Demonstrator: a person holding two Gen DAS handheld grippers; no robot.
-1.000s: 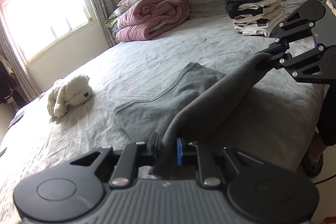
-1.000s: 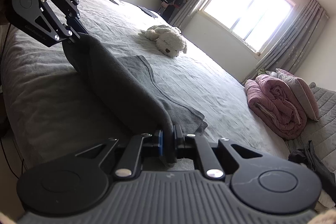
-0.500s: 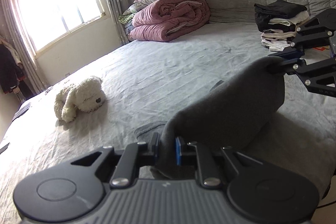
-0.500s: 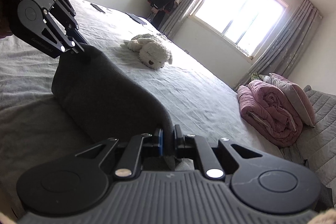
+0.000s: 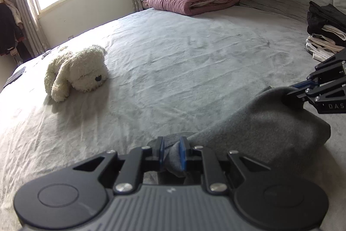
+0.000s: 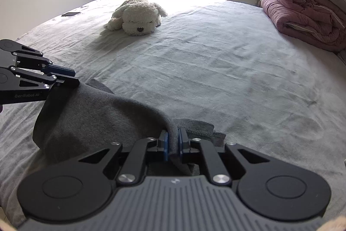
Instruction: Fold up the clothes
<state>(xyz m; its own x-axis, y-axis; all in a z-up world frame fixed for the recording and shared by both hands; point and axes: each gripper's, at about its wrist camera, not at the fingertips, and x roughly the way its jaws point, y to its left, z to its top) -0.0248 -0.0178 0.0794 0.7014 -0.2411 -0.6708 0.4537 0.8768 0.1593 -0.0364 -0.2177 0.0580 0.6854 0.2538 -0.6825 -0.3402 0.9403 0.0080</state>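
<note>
- Pinching one corner of the grey garment (image 5: 259,129), my left gripper (image 5: 172,152) has its blue pads pressed onto a bunched wad of cloth.
- Between my two grippers the garment hangs as a doubled sling, its lower fold resting on the bed (image 5: 194,62) near the front edge.
- My right gripper (image 6: 172,143) is closed on the opposite corner, with a hem edge showing just beyond the pads.
- Risk: uneven tension could drag one corner out of a thin grip, and the fold would collapse.
- Risk: laying down skewed would misalign the edges.
- The stuffed dog (image 5: 75,73) and folded stack (image 5: 324,29) sit well apart.
</note>
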